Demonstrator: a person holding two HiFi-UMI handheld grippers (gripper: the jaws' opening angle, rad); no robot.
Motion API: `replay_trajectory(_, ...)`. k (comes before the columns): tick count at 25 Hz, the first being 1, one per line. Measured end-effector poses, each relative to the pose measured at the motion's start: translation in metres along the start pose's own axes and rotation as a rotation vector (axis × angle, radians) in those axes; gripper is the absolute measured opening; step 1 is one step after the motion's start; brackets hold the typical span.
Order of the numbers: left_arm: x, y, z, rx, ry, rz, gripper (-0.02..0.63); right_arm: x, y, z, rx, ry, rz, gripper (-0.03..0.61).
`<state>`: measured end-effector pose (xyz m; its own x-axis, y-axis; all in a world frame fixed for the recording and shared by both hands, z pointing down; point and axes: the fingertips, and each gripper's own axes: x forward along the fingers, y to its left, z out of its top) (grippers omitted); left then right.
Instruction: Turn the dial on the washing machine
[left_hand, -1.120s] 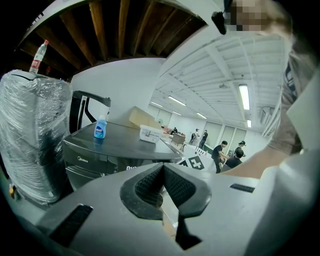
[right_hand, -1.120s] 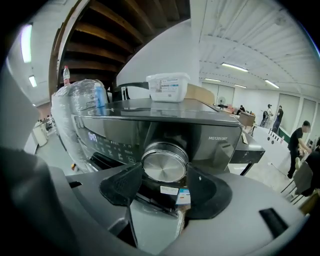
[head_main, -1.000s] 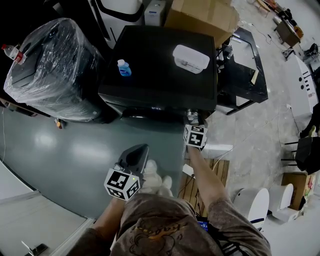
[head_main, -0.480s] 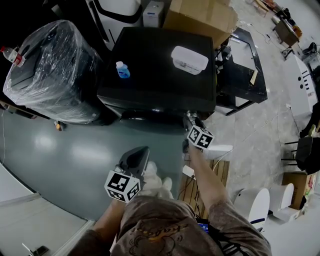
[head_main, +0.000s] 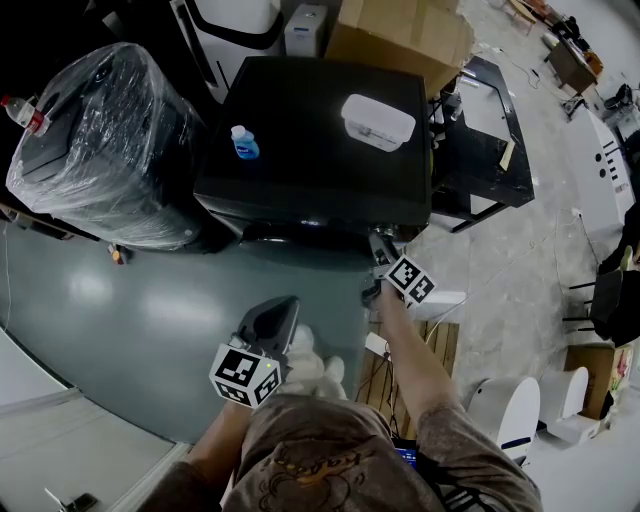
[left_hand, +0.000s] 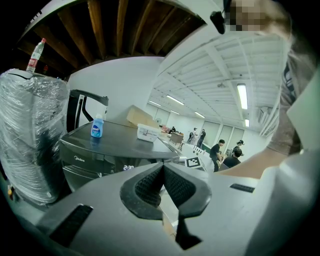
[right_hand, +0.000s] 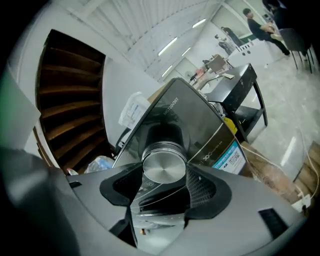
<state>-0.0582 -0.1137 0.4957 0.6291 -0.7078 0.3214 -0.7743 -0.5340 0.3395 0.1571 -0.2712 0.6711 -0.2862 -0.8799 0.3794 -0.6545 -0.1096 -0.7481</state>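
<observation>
Right gripper (head_main: 380, 245): jaws closed onto the dial (right_hand: 164, 167), one pad on each flank of the silver knob, its flat face pointing at the camera between them. Change over the last second: your marker cube (head_main: 411, 280) has rolled from square-on to clearly tilted and slid a little to the right of the washer (head_main: 320, 130) front, while the jaw tips have stayed at the same spot on the panel. Reading: your wrist is rotating with the knob gripped, so the turn looks under way rather than just starting; whether the dial has followed the jaws or slipped inside them can't be told from the plain metal face. The dial sits at the right end of the washer's front panel, just under the top's front edge, touching both pads. Left gripper (left_hand: 162, 187): jaws pressed together on nothing, held low by your body, well apart from the washer front and facing it. On the washer top, a blue bottle (head_main: 245, 141) and a white box (head_main: 378, 121), clear of the work.
</observation>
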Motion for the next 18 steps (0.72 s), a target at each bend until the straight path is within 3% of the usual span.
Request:
replay_trajectory(3, -0.0007, 0.0006, 0.0004, 0.001, 0.001, 0.001, -0.008, -0.0003, -0.0001, -0.0002, 0.068, -0.014, 0.029, 0.27)
replay_trajectory(7, -0.0015, 0.0009, 0.0015, 0.003, 0.002, -0.001, -0.008, -0.0019, 0.0011, 0.0, 0.042, -0.009, 0.031, 0.272)
replay_trajectory(18, 0.0014, -0.0039, 0.001, -0.001, 0.003, -0.014, -0.008, -0.0039, 0.0008, 0.002, -0.393, 0.069, -0.135, 0.282)
